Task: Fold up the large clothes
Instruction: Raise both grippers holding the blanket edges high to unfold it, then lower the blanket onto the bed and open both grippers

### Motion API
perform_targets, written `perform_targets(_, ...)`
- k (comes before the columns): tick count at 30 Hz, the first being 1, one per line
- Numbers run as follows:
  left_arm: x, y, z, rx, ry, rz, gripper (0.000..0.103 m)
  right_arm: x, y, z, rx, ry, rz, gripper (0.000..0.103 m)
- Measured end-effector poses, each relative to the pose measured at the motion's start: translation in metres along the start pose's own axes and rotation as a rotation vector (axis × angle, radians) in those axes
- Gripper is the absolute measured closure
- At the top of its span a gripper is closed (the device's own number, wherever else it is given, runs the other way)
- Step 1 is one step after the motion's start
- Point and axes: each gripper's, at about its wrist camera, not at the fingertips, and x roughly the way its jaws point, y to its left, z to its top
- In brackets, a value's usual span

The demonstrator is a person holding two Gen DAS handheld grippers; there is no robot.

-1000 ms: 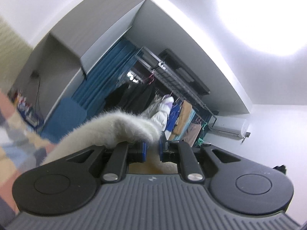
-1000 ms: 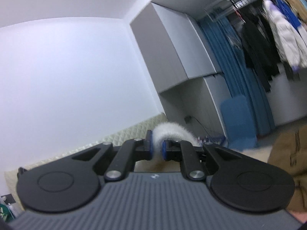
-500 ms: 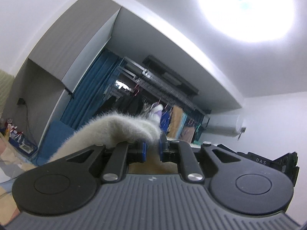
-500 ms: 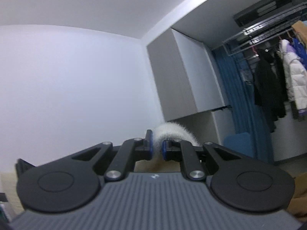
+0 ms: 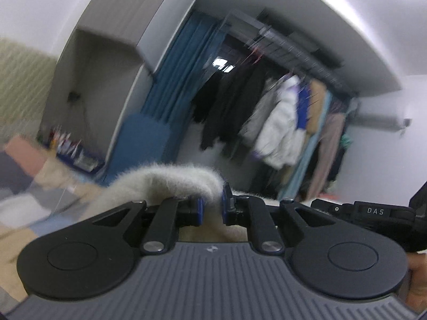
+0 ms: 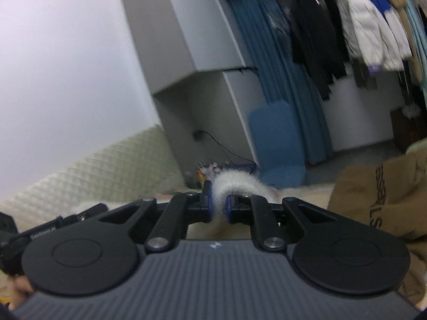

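A fluffy cream-white garment [image 5: 170, 180] bulges over my left gripper [image 5: 212, 207], whose blue-padded jaws pinch a fold of it. In the right wrist view the same furry white cloth [image 6: 237, 184] arches between the pads of my right gripper [image 6: 219, 206], which is shut on it too. Both grippers point almost level into the room, and most of the garment hangs below them out of sight. The other gripper's black body [image 5: 373, 212] shows at the right edge of the left wrist view and again, as a black body [image 6: 40, 233], at the left edge of the right wrist view.
A brown garment with printed letters [image 6: 373, 194] lies at the right. Ahead stand a grey cabinet [image 6: 192, 40], blue curtains [image 5: 181, 72], a blue chair [image 6: 280, 144] and a rack of hanging coats [image 5: 277, 122]. A patterned bedspread [image 5: 24, 176] lies at the left.
Both views first swung up toward the ceiling, then dropped back down to the room. Each gripper stayed shut on the white fluffy garment. The picture now is motion-blurred.
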Motion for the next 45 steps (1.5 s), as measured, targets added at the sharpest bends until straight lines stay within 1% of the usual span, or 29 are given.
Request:
perform_targets(1,0.021,0.014,-0.009,-0.013,0.021,0.017,0.088,0.020,-0.010,-0.009,0.018,0.013,-0.014,0.090)
perform_targets(2,0.051,0.032,-0.020,-0.027,0.045,0.038,0.088,0.045,-0.021,-0.018,0.033,0.031,-0.031,0.090)
perform_targets(3,0.078,0.047,-0.030,-0.037,0.067,0.059,0.088,0.057,-0.027,-0.031,0.046,0.045,-0.046,0.090)
perform_targets(4,0.095,0.059,-0.041,-0.042,0.086,0.079,0.088,0.076,-0.037,-0.042,0.058,0.060,-0.058,0.090)
perform_targets(5,0.128,0.068,-0.049,-0.046,0.104,0.097,0.088,0.092,-0.045,-0.054,0.062,0.075,-0.069,0.090)
perform_targets(8,0.195,0.112,-0.088,-0.062,0.161,0.138,0.088,0.143,-0.067,-0.098,0.045,0.118,-0.109,0.090)
perform_targets(11,0.257,0.153,-0.134,-0.071,0.214,0.169,0.088,0.178,-0.088,-0.141,0.050,0.145,-0.134,0.090)
perform_targets(14,0.306,0.188,-0.178,-0.091,0.275,0.197,0.086,0.210,-0.111,-0.172,0.071,0.185,-0.164,0.090)
perform_targets(16,0.327,0.207,-0.201,-0.087,0.310,0.219,0.085,0.228,-0.125,-0.195,0.080,0.225,-0.188,0.090)
perform_targets(18,0.350,0.223,-0.221,-0.084,0.343,0.225,0.085,0.242,-0.136,-0.214,0.082,0.258,-0.200,0.090)
perform_targets(20,0.359,0.232,-0.232,-0.082,0.366,0.223,0.084,0.251,-0.144,-0.227,0.091,0.285,-0.209,0.089)
perform_targets(21,0.361,0.233,-0.236,-0.071,0.374,0.226,0.082,0.254,-0.147,-0.231,0.097,0.296,-0.210,0.089)
perform_targets(22,0.363,0.234,-0.238,-0.061,0.382,0.231,0.078,0.256,-0.150,-0.234,0.102,0.304,-0.212,0.089)
perform_targets(23,0.353,0.227,-0.235,-0.056,0.389,0.234,0.074,0.255,-0.152,-0.236,0.105,0.305,-0.210,0.089)
perform_targets(25,0.342,0.219,-0.228,-0.054,0.396,0.226,0.052,0.248,-0.151,-0.235,0.115,0.303,-0.193,0.088)
perform_targets(26,0.329,0.211,-0.220,-0.052,0.391,0.221,0.049,0.244,-0.148,-0.232,0.112,0.308,-0.192,0.084)
perform_targets(27,0.312,0.202,-0.213,-0.049,0.383,0.219,0.047,0.237,-0.145,-0.229,0.103,0.311,-0.192,0.076)
perform_targets(28,0.302,0.197,-0.209,-0.048,0.378,0.219,0.047,0.232,-0.141,-0.226,0.090,0.309,-0.192,0.073)
perform_targets(29,0.282,0.184,-0.201,-0.047,0.377,0.219,0.047,0.225,-0.137,-0.224,0.075,0.301,-0.185,0.068)
perform_targets(32,0.241,0.169,-0.189,-0.041,0.369,0.231,0.047,0.191,-0.117,-0.213,0.045,0.274,-0.143,0.068)
perform_targets(35,0.191,0.150,-0.182,-0.042,0.378,0.237,0.047,0.154,-0.100,-0.204,0.043,0.243,-0.116,0.068)
perform_targets(37,0.156,0.139,-0.181,-0.052,0.380,0.239,0.047,0.125,-0.087,-0.200,0.026,0.236,-0.115,0.068)
perform_targets(39,0.114,0.123,-0.183,-0.059,0.381,0.216,0.047,0.097,-0.075,-0.199,0.009,0.229,-0.115,0.068)
perform_targets(43,0.049,0.097,-0.192,-0.012,0.376,0.215,0.047,0.040,-0.047,-0.198,-0.048,0.218,-0.110,0.068)
perform_targets(45,0.019,0.087,-0.198,-0.010,0.370,0.220,0.047,0.013,-0.035,-0.198,-0.065,0.211,-0.111,0.068)
